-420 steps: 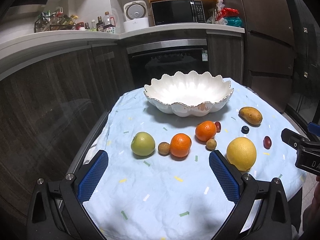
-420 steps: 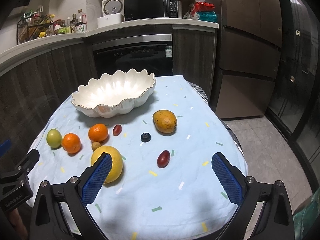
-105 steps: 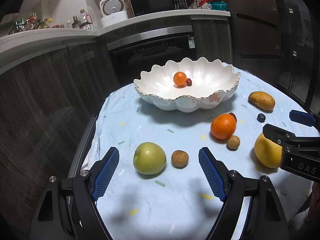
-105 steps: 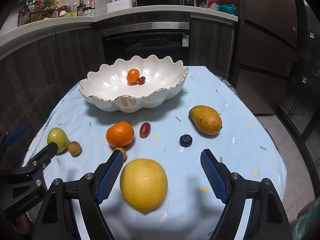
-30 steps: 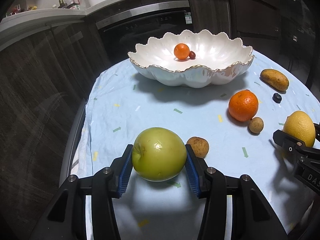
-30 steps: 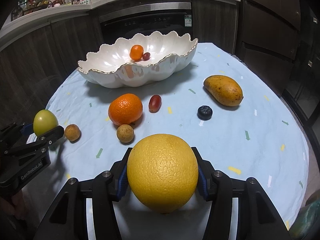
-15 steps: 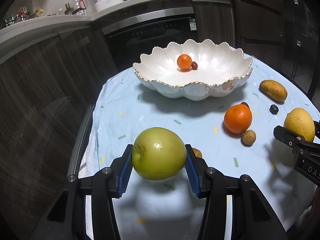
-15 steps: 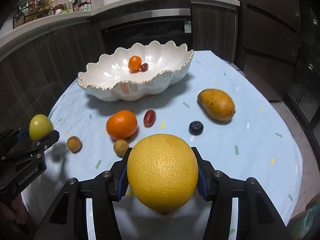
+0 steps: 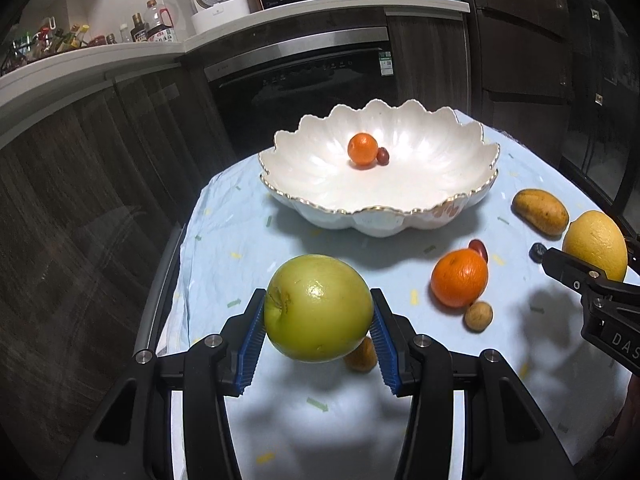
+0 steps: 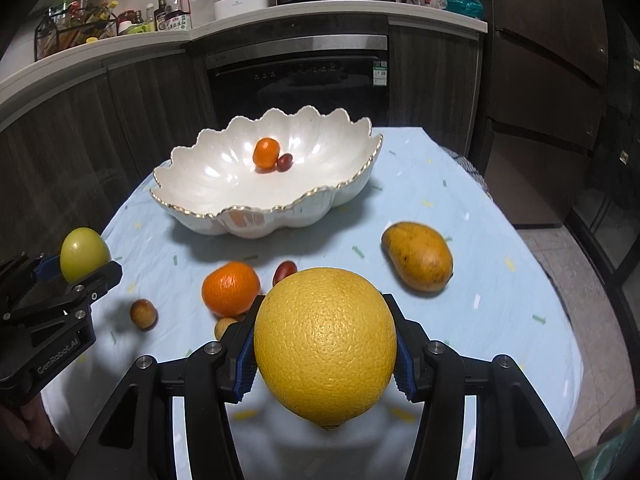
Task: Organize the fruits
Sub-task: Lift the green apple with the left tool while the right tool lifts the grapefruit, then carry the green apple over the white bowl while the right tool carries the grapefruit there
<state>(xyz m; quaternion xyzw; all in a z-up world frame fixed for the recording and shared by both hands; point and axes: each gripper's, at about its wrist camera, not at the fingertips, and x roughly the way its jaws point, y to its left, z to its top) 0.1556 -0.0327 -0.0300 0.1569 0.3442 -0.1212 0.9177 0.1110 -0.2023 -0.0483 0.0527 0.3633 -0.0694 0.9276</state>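
Both grippers grip fruit: left gripper (image 9: pixel 318 330) pinches green apple (image 9: pixel 319 307) at lower centre, right gripper (image 10: pixel 325 350) clamps grapefruit (image 10: pixel 325 350); either could roll free before reaching scalloped bowl (image 10: pixel 256 222) at frame centre

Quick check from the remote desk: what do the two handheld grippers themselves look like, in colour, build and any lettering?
Both are matte black plastic frames with silver screw heads along the linkages. The left gripper and the right gripper each carry two fingers faced with ribbed blue pads. White lettering reads "GenRobot.AI" on the left body in the right wrist view, and "DAS", cut off, on the right body. No cables or sleeves show.
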